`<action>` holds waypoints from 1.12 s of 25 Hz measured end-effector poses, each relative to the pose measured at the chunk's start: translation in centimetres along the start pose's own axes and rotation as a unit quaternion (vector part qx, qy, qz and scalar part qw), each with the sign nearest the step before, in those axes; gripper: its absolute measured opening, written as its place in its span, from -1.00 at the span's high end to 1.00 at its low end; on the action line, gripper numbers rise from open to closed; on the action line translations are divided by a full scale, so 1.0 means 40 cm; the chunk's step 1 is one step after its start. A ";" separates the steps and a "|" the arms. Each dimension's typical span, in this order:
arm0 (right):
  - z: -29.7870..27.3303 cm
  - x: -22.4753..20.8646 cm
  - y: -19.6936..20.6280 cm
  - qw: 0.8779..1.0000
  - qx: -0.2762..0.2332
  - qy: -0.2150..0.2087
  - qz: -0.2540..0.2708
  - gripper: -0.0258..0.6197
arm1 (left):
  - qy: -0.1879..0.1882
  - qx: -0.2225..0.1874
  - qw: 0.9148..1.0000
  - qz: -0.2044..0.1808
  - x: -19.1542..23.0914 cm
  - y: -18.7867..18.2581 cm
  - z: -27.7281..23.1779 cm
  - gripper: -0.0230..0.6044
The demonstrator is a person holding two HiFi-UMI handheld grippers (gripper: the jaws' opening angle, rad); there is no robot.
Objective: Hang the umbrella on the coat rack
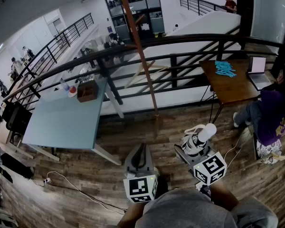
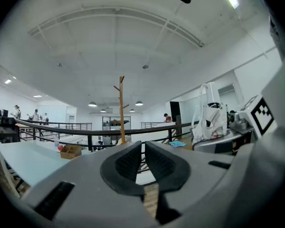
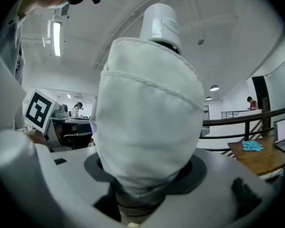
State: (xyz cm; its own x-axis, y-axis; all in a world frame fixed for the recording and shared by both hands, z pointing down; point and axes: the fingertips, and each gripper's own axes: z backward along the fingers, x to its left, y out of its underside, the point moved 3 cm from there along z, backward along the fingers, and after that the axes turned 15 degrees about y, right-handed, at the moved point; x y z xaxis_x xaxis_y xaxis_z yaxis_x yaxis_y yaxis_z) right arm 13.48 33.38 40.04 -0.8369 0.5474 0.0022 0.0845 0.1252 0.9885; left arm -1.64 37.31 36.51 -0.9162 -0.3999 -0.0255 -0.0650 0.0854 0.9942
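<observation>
A folded white umbrella (image 1: 199, 137) (image 3: 149, 113) with a white cap-like handle (image 3: 161, 23) stands upright in my right gripper (image 1: 192, 148) (image 3: 145, 184), which is shut on its lower part. It also shows at the right of the left gripper view as the umbrella (image 2: 210, 118). The coat rack (image 1: 139, 46) (image 2: 121, 109) is a thin wooden pole with short pegs. It stands ahead by the railing, apart from both grippers. My left gripper (image 1: 141, 152) (image 2: 143, 161) is level beside the right one, with its jaws together and nothing between them.
A black railing (image 1: 171, 42) crosses just behind the rack. A pale blue table (image 1: 66, 118) with a brown box (image 1: 87, 91) stands at the left. At the right are a wooden desk (image 1: 230, 87) with a laptop (image 1: 259, 72) and a seated person (image 1: 270, 113). A cable (image 1: 76, 188) lies on the wood floor.
</observation>
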 end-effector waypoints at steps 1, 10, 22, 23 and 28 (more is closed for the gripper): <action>0.000 0.001 -0.002 1.000 0.001 0.002 0.001 0.08 | 0.002 0.002 1.000 0.000 -0.001 0.005 -0.003 0.82; 0.006 -0.004 0.000 1.000 0.001 0.006 0.002 0.08 | 0.023 0.007 1.000 0.010 -0.019 0.023 -0.022 0.82; -0.032 -0.015 -0.011 1.000 -0.001 0.016 -0.026 0.08 | 0.033 0.012 0.999 0.011 0.008 0.027 -0.048 0.82; -0.042 -0.018 -0.014 0.999 -0.002 0.014 -0.032 0.08 | 0.032 0.012 0.999 0.010 0.018 0.026 -0.054 0.82; -0.107 -0.035 -0.038 0.998 -0.020 0.005 -0.057 0.08 | 0.039 0.018 0.999 0.004 0.067 0.015 -0.107 0.82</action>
State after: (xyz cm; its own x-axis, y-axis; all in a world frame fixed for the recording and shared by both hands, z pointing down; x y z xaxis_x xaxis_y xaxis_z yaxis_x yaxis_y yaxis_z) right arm 12.20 28.90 39.18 -0.8457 0.5224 -0.1089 -0.0330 0.1525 0.9877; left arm -2.43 32.37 37.49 -0.8835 -0.4684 -0.0079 -0.0733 0.1214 0.9899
